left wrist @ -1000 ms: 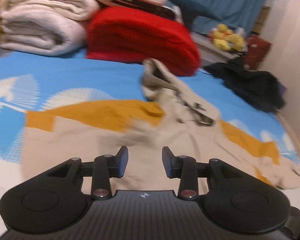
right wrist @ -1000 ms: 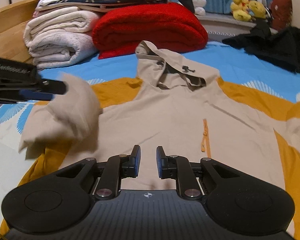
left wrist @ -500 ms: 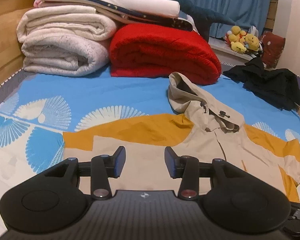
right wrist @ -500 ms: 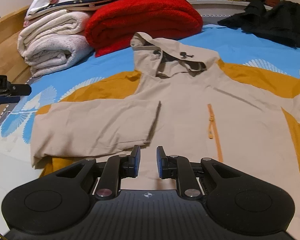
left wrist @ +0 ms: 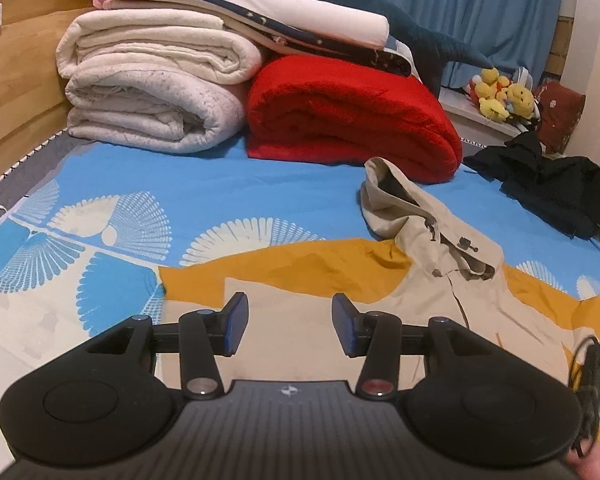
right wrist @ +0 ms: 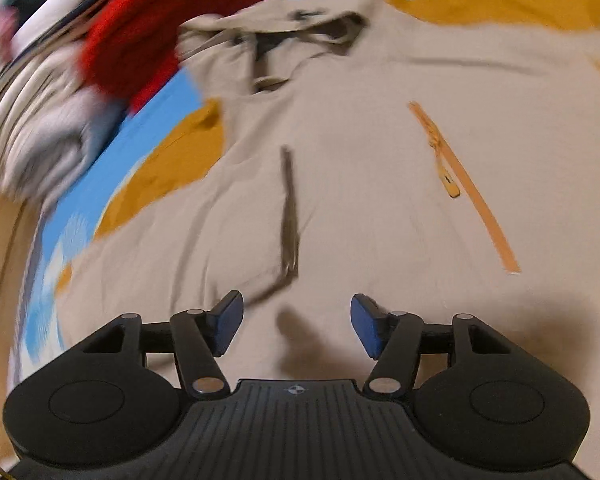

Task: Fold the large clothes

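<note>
While spread flat on the blue bedsheet (left wrist: 260,196), hooded jacket (right wrist: 360,168) with left sleeve (right wrist: 172,248) already folded across the chest. Both left gripper (left wrist: 288,326) and right gripper (right wrist: 296,322) wide apart, holding nothing. Next, probably, to take the right sleeve and fold inward.

Jacket (right wrist: 364,184) under my right gripper (right wrist: 297,322) reads as smooth matt woven cloth, beige with mustard panels; orange zipper tape (right wrist: 466,188) slightly shinier; my left gripper (left wrist: 289,322) matt black plastic, ribbed housing, small bright metal pivot pins; red blanket (left wrist: 352,120) centre frame, fuzzy fleece; white quilts (left wrist: 156,92) upper left, soft, pilled; bedsheet (left wrist: 220,188) smooth printed cotton; headboard (left wrist: 16,76) far left, satin wood.
</note>
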`<action>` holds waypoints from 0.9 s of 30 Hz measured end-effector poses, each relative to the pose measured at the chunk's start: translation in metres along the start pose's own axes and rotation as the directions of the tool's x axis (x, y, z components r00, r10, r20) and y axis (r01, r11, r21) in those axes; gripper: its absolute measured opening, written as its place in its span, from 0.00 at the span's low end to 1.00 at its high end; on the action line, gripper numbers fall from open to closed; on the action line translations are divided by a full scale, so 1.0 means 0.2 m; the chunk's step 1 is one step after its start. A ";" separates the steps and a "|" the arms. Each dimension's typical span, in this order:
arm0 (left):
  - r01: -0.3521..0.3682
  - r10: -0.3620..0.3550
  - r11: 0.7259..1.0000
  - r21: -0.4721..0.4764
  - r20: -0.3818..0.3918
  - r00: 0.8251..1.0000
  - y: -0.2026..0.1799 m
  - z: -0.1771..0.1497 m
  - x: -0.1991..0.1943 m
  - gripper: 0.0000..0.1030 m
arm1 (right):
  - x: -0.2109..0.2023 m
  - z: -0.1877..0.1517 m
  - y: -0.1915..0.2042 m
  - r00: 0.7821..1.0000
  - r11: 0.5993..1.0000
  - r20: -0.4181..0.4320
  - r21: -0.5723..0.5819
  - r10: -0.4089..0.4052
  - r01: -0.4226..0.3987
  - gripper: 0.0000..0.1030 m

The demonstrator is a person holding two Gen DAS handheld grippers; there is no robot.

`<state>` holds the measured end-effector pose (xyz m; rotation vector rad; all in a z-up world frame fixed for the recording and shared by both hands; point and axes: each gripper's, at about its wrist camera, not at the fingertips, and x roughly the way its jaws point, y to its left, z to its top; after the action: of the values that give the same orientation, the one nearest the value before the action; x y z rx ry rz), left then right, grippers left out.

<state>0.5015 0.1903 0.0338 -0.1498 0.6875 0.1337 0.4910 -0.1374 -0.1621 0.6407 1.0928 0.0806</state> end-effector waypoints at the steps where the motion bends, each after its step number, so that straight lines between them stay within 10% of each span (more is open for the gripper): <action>1: -0.002 0.002 1.000 -0.005 0.001 1.000 0.01 0.01 -0.01 0.50 | 0.02 0.01 0.02 1.000 1.000 0.009 0.011 0.006 -0.006 0.59; 3: -0.004 0.004 1.000 -0.014 0.004 1.000 0.04 0.02 -0.03 0.50 | 0.06 0.01 0.07 1.000 1.000 0.024 0.008 -0.008 0.008 0.57; 7: 0.002 -0.002 1.000 -0.008 0.015 1.000 0.07 0.03 -0.07 0.50 | 0.12 0.03 0.15 0.997 0.998 0.046 -0.002 -0.066 0.066 0.08; 12: -0.005 0.005 1.000 -0.005 0.020 1.000 0.12 0.03 -0.10 0.50 | 0.02 0.11 0.26 0.976 0.995 0.211 -0.077 -0.047 0.065 0.00; 18: 0.000 0.001 1.000 -0.010 0.009 1.000 0.15 0.03 -0.10 0.50 | -0.21 0.20 0.30 0.907 0.987 0.420 -0.137 -0.023 0.088 0.00; 21: 0.008 -0.008 1.000 -0.006 -0.005 1.000 0.15 0.02 -0.08 0.50 | -0.15 0.20 0.21 0.941 0.984 0.328 -0.116 -0.089 0.133 0.03; 24: 0.012 -0.012 1.000 0.008 -0.024 1.000 0.14 0.01 -0.06 0.50 | -0.02 0.15 0.09 0.982 0.992 0.150 -0.019 -0.117 0.122 0.49; 27: 0.024 -0.023 0.999 0.027 -0.033 0.999 0.12 0.00 -0.06 0.51 | 0.09 0.09 0.02 0.987 0.987 0.060 0.057 -0.151 0.147 0.58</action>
<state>0.4884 0.2128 0.0390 -0.1339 0.7195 0.0998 0.5159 -0.1365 -0.1693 0.6022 1.0797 -0.0974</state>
